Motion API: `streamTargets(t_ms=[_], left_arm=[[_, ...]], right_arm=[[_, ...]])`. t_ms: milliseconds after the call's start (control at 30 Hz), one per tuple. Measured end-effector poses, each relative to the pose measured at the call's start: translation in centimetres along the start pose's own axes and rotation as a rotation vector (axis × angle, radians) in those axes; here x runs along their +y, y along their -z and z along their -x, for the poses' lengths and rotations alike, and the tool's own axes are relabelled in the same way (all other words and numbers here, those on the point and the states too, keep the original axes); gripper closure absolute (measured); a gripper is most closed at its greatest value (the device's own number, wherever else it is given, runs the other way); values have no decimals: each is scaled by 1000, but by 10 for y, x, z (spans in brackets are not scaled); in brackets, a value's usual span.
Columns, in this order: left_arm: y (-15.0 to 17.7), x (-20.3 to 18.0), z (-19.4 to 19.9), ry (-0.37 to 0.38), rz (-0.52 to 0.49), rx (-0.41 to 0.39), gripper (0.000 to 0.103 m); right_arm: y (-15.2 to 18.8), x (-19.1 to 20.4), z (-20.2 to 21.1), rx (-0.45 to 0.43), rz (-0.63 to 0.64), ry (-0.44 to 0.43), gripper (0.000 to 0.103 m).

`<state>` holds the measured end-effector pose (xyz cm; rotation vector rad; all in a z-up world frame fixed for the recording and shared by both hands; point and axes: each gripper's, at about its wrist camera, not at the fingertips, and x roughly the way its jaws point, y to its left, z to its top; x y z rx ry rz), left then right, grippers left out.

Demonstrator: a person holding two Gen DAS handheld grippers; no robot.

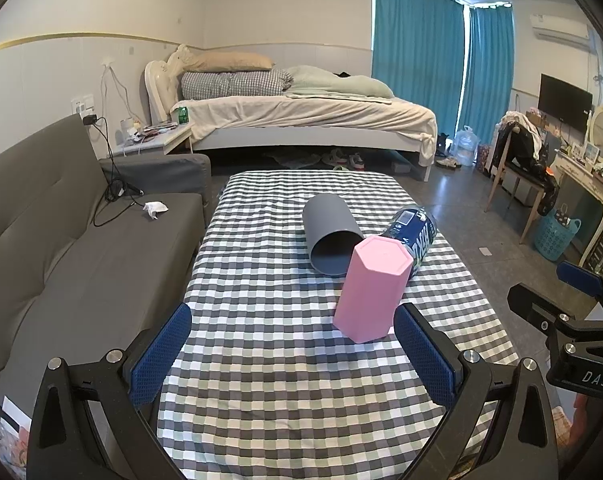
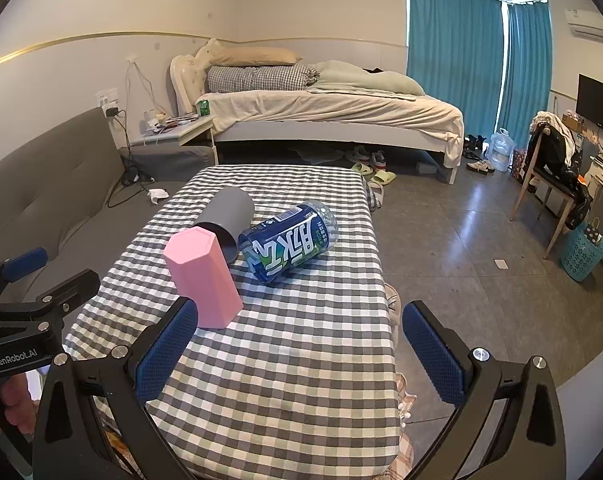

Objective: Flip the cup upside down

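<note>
A pink hexagonal cup (image 1: 371, 290) stands on the checked tablecloth with its closed end up; it also shows in the right wrist view (image 2: 203, 280). A grey cup (image 1: 329, 234) lies on its side behind it, open mouth toward me, also in the right wrist view (image 2: 227, 218). My left gripper (image 1: 293, 354) is open and empty, just short of the pink cup, whose base sits near my right finger. My right gripper (image 2: 301, 350) is open and empty, with the pink cup just beyond its left finger.
A blue labelled bottle (image 2: 287, 242) lies on its side beside the cups, also in the left wrist view (image 1: 415, 234). The table (image 1: 281, 400) has a grey sofa (image 1: 61, 248) on its left and bare floor (image 2: 481, 260) on its right. A bed stands behind.
</note>
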<state>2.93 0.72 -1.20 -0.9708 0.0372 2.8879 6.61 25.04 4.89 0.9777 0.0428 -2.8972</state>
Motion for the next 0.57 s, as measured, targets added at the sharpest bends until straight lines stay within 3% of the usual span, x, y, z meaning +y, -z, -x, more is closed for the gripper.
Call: streamTargets(t_ms=[567], left_arm=[[0,-2,4,13,-10,-20,0]], right_arm=[[0,0,1,7,-4,2,0]])
